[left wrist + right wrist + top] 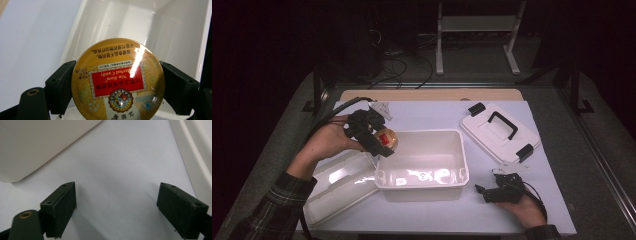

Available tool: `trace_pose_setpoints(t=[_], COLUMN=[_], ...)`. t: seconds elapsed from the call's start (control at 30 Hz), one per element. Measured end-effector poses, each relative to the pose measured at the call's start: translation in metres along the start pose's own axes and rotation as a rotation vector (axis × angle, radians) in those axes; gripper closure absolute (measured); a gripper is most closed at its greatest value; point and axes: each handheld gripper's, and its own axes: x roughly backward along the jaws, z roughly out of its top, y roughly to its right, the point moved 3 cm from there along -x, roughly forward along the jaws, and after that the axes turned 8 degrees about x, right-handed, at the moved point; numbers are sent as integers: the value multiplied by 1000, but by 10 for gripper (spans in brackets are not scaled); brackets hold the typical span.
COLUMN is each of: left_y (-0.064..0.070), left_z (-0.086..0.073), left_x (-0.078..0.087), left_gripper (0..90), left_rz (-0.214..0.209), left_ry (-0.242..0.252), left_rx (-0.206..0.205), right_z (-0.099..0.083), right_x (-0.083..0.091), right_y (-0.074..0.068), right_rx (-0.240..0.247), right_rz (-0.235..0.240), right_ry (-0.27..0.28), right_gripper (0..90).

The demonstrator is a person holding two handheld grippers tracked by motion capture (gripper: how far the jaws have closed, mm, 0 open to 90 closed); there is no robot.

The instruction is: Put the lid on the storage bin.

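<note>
Over the left rim of the middle bin [422,165]: one round candy tin [386,138], flat, glossy gold metal with a red label, clamped by its edge between both jaws of the left gripper [381,142], hanging just above the bin's open top

Two white plastic bins in all, both rectangular, smooth and shiny: the deeper one at the table's centre, the second bin [339,186] tilted toward the front left corner, touching the first along one side

One white lid [499,131] near the right edge, flat, with a black handle and two black clips, well apart from the tin

Near the front right corner, the right gripper [484,191], jaws spread wide with nothing between them, low over bare pale table surface [112,170], just beside the centre bin's front right corner

One sleeve, plaid, along the front left edge
</note>
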Motion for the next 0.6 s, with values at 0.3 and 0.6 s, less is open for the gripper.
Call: trace_pose_setpoints(t=[0.3,0.6], left_y=[12,11], left_z=[0,-8], left_x=[-37,-56], left_gripper=[199,198], left_rz=[-37,-47], left_ry=[-29,-50], left_rx=[-30,-31], right_z=[0,0], right_x=[0,0], right_y=[0,0], right_rx=[-1,1], right_rz=[0,0], right_ry=[0,1], right_gripper=[152,152])
